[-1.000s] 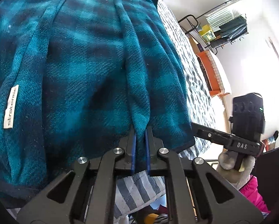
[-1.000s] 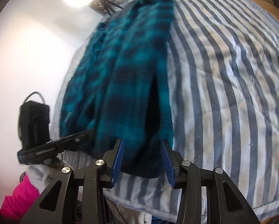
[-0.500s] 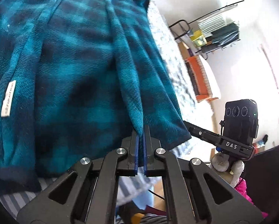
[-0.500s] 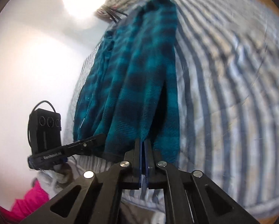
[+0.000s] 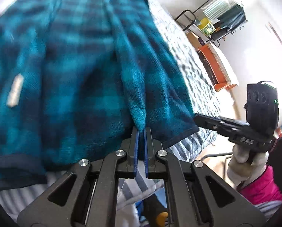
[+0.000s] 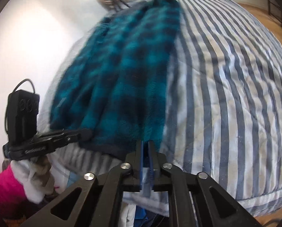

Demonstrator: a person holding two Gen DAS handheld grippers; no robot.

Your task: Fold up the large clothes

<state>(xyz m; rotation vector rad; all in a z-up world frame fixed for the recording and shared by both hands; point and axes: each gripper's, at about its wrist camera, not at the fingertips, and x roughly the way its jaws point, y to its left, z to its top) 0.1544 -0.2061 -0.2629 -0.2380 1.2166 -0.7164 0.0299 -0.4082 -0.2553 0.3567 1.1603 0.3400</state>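
**Both corners now gripped**

The right hand-held gripper (image 6: 145,147), wide a second ago, is now closed on the hem of the teal fleece (image 5: 74,66). The left hand-held gripper (image 5: 141,132) stays clamped there too. The fleece lies on the striped bed (image 6: 225,75), ready for lifting.

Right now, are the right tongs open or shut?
Shut: the right tongs have their blue pads nearly together, pinching the near edge of the teal plaid garment.

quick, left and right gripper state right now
left gripper: closed, pinching a fold at the hem of the teal plaid fleece.
right gripper: closed on the same fleece's hem, near its other corner.
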